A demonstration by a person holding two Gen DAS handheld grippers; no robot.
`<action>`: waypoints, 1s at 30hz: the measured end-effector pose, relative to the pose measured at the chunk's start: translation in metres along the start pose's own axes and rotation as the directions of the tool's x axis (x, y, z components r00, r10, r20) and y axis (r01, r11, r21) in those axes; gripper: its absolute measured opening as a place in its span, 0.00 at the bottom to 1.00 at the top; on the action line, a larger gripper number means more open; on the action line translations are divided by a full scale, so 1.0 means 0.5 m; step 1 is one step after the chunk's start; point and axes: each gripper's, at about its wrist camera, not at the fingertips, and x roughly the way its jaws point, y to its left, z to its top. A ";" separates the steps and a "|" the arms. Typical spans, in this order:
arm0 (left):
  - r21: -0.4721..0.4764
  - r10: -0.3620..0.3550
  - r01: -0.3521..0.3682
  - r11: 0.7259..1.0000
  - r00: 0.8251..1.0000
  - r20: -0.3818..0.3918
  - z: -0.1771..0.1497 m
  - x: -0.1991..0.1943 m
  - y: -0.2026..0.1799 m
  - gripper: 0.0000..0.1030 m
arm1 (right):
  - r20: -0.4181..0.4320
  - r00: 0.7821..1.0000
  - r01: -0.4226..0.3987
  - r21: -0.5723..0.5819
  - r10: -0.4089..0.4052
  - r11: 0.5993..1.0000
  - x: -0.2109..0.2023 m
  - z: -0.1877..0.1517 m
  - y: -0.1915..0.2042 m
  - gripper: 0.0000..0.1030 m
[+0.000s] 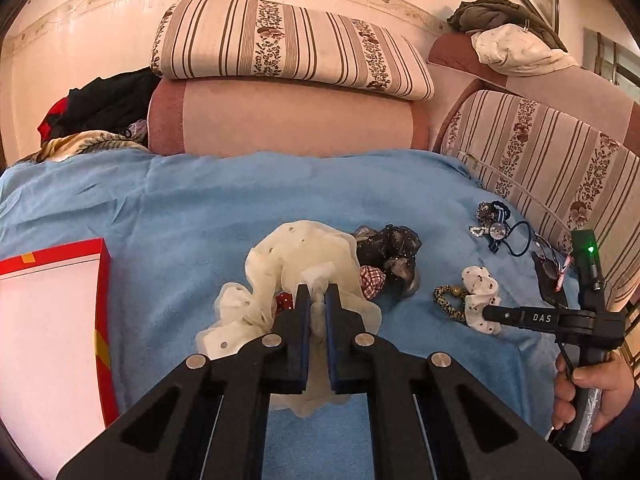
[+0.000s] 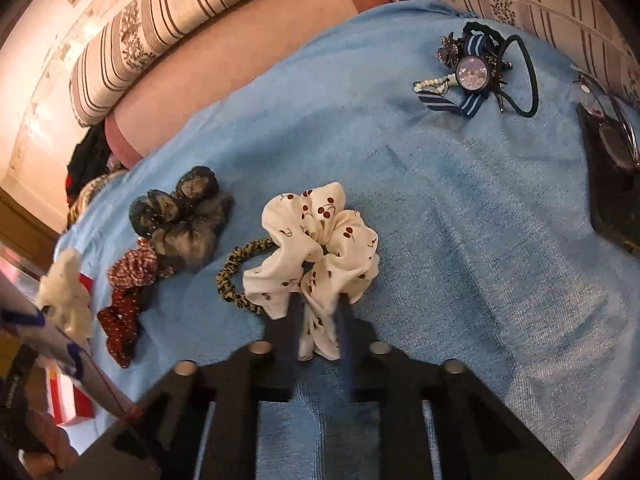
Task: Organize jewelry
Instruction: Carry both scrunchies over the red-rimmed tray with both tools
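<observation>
A blue blanket (image 1: 200,208) covers the bed, and every place here is told from it. At its left edge lies a red-rimmed box (image 1: 102,300). Near the blanket's middle sits the cream dotted scrunchie (image 1: 304,248), the left hand-held gripper (image 1: 318,300) clenched on a fold of it. Toward the blanket's right, the right hand-held gripper (image 2: 320,320) pinches the cherry-print scrunchie (image 2: 320,236), which touches a leopard hair tie (image 2: 236,276). Both scrunchies look light, soft and floppy; a bunched fold seems the surest hold, since thin fabric could slip. Dark gauze scrunchie (image 2: 188,216) lies between them.
</observation>
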 end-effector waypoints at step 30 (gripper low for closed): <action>-0.008 0.030 -0.030 1.000 1.000 0.010 -0.012 -0.022 0.011 0.06 | 0.239 0.955 -0.104 -0.278 0.173 0.955 -0.139 -0.024 0.131 0.03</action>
